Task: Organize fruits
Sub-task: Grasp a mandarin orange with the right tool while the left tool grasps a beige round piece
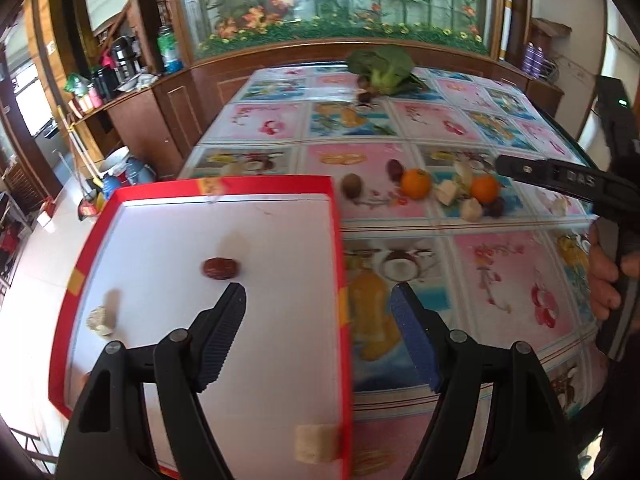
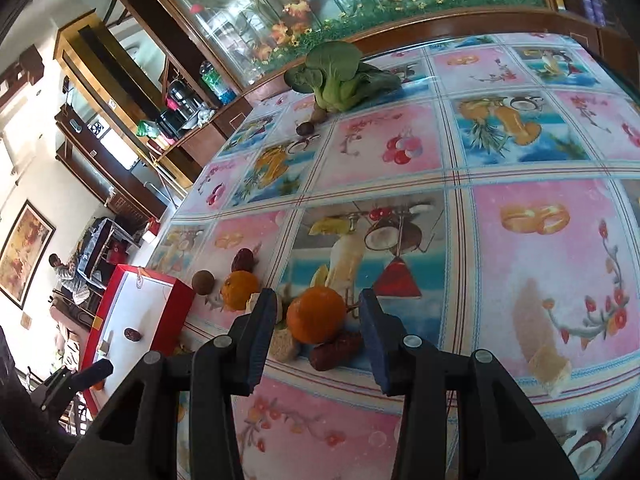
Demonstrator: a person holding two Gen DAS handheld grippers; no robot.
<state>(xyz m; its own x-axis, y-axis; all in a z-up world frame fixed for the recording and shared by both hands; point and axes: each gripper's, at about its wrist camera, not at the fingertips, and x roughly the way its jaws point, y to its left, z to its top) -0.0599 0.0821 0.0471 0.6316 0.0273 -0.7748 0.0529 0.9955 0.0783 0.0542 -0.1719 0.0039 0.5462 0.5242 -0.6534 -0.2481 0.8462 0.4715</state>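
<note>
Apparently glossy fruit-print tablecloth (image 2: 520, 184), aquarium (image 1: 340, 0) behind.

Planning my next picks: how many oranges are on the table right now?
2. One orange sits between the right hand-held gripper's open fingers; the other orange lies just left, beside the brown round fruit. None visibly hidden.
</note>
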